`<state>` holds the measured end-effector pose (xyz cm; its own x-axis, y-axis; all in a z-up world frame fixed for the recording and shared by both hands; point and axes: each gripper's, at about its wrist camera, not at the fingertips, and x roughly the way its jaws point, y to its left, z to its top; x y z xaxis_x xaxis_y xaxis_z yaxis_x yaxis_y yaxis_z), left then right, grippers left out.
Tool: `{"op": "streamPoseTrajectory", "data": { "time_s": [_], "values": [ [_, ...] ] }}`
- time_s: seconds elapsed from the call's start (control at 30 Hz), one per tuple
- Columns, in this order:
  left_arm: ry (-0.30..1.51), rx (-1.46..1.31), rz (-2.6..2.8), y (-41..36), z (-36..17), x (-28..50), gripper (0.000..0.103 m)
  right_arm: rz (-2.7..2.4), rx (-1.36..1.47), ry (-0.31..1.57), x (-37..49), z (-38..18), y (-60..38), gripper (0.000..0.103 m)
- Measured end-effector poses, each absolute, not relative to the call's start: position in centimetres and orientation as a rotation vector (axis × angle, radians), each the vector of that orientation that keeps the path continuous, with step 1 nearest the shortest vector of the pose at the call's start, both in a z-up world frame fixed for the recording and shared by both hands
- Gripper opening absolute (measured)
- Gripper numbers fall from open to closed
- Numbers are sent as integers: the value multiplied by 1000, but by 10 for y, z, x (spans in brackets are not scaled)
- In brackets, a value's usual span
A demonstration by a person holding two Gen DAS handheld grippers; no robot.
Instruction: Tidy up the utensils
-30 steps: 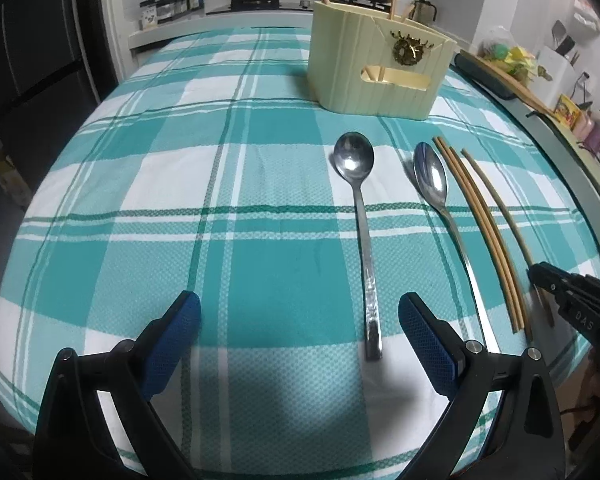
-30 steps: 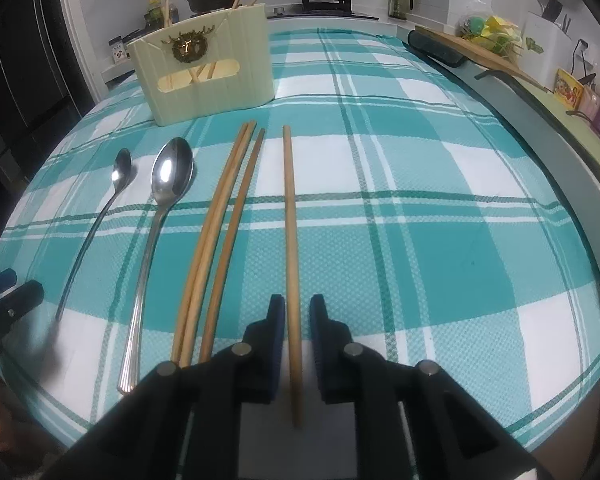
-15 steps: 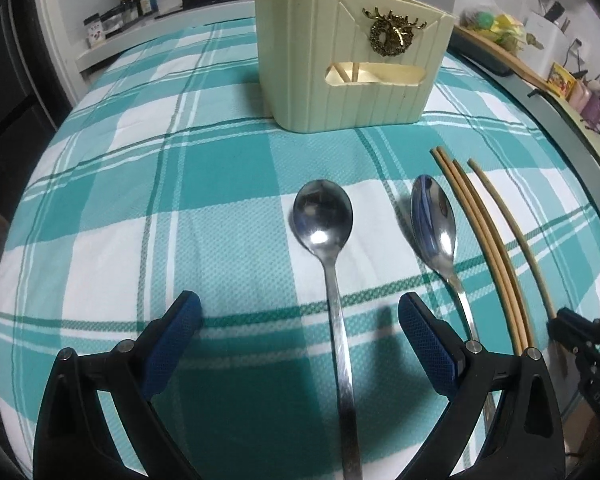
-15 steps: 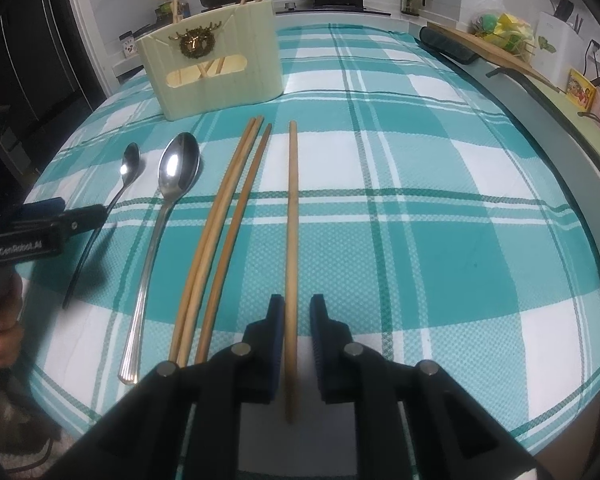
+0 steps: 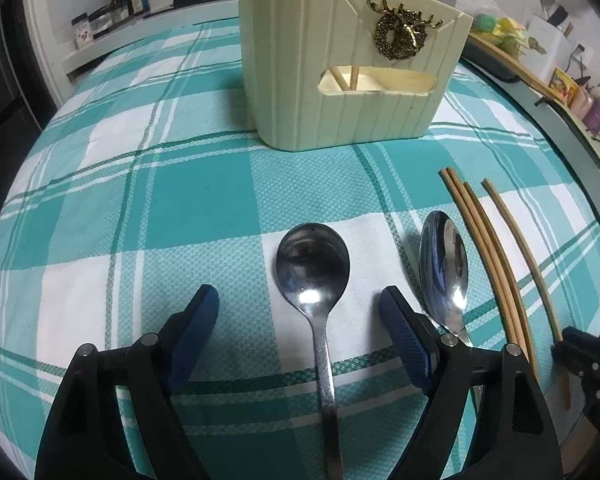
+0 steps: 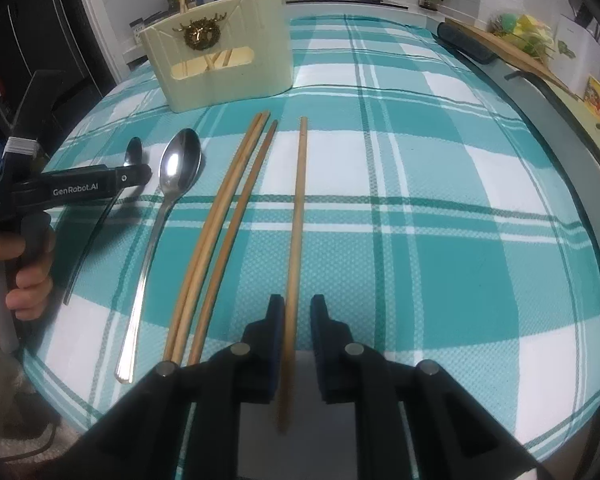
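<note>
- Left wrist view: your left gripper (image 5: 300,304), jaws just narrowing yet wide, straddles the round spoon (image 5: 314,276) without touching; bowl points toward the holder (image 5: 352,68), handle running back between the fingers.
- Your right gripper (image 6: 296,320) sits nearly closed around the single chopstick (image 6: 296,216); contact unclear.

Left gripper (image 5: 300,308) advanced over round spoon (image 5: 313,268), closing.

Glossy metal spoon (image 5: 313,276) (woven tablecloth (image 5: 204,200))
</note>
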<state>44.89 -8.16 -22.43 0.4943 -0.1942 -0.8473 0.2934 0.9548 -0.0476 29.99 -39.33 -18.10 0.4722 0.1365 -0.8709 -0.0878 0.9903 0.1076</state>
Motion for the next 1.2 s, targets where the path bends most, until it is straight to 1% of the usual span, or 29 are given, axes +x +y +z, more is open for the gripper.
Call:
{"op": "streamPoseTrajectory", "data": {
  "time_s": [0.03,0.1,0.13,0.2,0.33,0.47,0.63,0.67,0.73,0.77,0.97,1.2],
  "values": [
    [1013,106,-302,-82,-224,449,79,145,37,1081,304,-181,-392,15],
    [1017,102,-307,-81,-223,449,76,165,31,1109,317,-180,-392,20],
    [1019,101,-310,-81,-222,450,74,175,36,1127,324,-179,-393,21],
    [1022,96,-312,-80,-222,450,73,188,52,1162,339,-178,-393,23],
    [1025,95,-318,-78,-221,452,69,204,76,1215,375,-179,-396,24],
    [1029,96,-319,-79,-221,455,64,202,57,1225,415,-180,-393,24],
    [1029,107,-320,-84,-220,457,51,193,50,1217,462,-182,-385,24],
    [1027,112,-325,-85,-220,456,48,189,47,1206,468,-182,-383,23],
    [1024,119,-337,-86,-219,455,36,178,14,1194,476,-182,-378,9],
    [1023,121,-344,-86,-219,455,36,172,6,1190,478,-183,-377,7],
    [1025,69,-365,-76,-213,454,36,193,100,1148,464,-174,-391,7],
    [905,46,-383,-61,-165,425,36,267,153,968,412,-111,-406,7]
  ]
}}
